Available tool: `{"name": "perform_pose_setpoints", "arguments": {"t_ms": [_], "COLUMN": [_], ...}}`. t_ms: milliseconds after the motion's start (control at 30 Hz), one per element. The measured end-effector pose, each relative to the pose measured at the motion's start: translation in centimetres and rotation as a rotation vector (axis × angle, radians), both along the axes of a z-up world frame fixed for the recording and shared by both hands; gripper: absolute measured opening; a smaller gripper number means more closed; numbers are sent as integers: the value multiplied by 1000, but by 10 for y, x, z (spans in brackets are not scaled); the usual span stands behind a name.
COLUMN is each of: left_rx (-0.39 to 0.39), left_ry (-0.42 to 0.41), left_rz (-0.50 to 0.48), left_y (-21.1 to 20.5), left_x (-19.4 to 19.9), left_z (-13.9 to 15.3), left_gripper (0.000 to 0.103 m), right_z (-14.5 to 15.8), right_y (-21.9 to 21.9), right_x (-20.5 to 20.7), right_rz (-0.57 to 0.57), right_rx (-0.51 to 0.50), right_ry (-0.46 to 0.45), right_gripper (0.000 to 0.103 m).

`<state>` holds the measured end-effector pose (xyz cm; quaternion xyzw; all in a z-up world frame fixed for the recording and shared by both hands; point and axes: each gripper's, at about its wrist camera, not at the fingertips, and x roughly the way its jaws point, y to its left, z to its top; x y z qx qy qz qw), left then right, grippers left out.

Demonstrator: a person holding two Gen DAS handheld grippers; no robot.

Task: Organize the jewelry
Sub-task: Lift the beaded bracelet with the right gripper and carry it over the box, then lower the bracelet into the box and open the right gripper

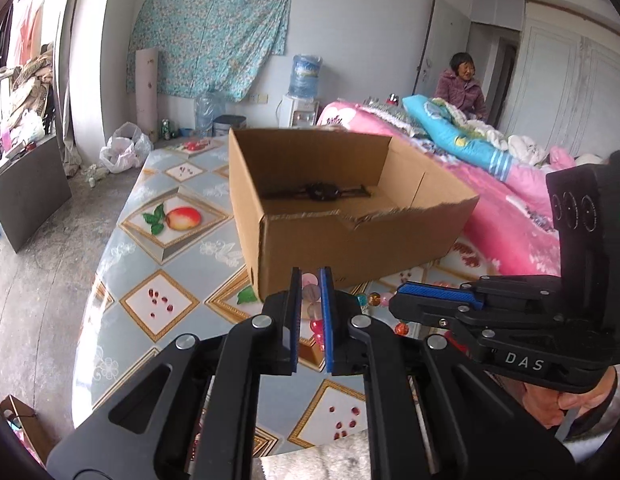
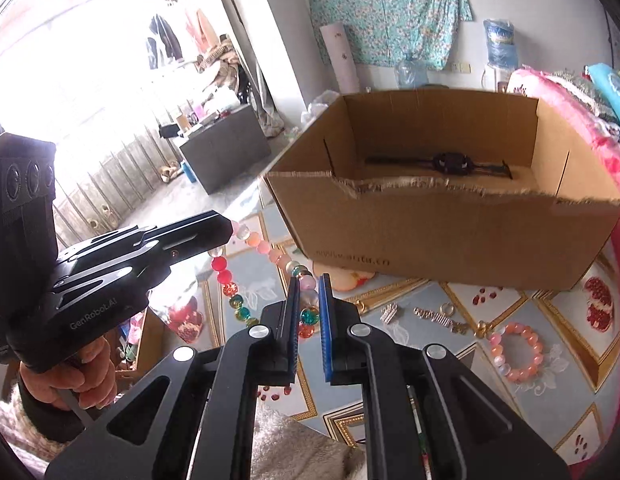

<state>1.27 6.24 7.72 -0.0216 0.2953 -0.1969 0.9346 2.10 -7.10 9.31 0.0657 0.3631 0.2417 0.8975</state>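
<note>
Both close, facing shared box [image 1: 350, 236]

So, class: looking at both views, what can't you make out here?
- Bead necklace: right wrist view, its middle is hidden behind the right gripper fingers; left wrist view, mostly behind both grippers.
- Dark item in the box: both views, too small to identify.
- Box print: right wrist view, too blurred to read.
- Small gold pieces: right wrist view, too small to name.

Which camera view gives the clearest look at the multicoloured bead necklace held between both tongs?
The right wrist view: the bead necklace hangs as a loop between the left tongs and right tongs. The left wrist view shows only a few beads, mostly hidden by the tongs.
</note>
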Motion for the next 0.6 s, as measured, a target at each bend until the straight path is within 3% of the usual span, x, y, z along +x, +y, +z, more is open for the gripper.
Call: {"name": "perform_pose_setpoints", "arguments": {"t_ms": [167, 300, 433, 600], "left_rx": [-16, 8, 76, 96], "left_ry": [-100, -145, -84, 124], "left_rz": [-69, -98, -99, -103], "left_y": [-19, -38, -54, -55], "left_x": [10, 44, 99, 166], "left_z": [51, 75, 64, 21], "left_gripper": [8, 8, 8, 8], "right_z": [51, 72, 62, 16], "right_y": [-19, -34, -41, -33], "right_x": [6, 46, 110, 182], "right_rz": [-21, -45, -42, -16], "right_rx": [26, 58, 72, 59], "right_ry": [-133, -133, 15, 257], "right_gripper": [10, 10, 10, 10]}}
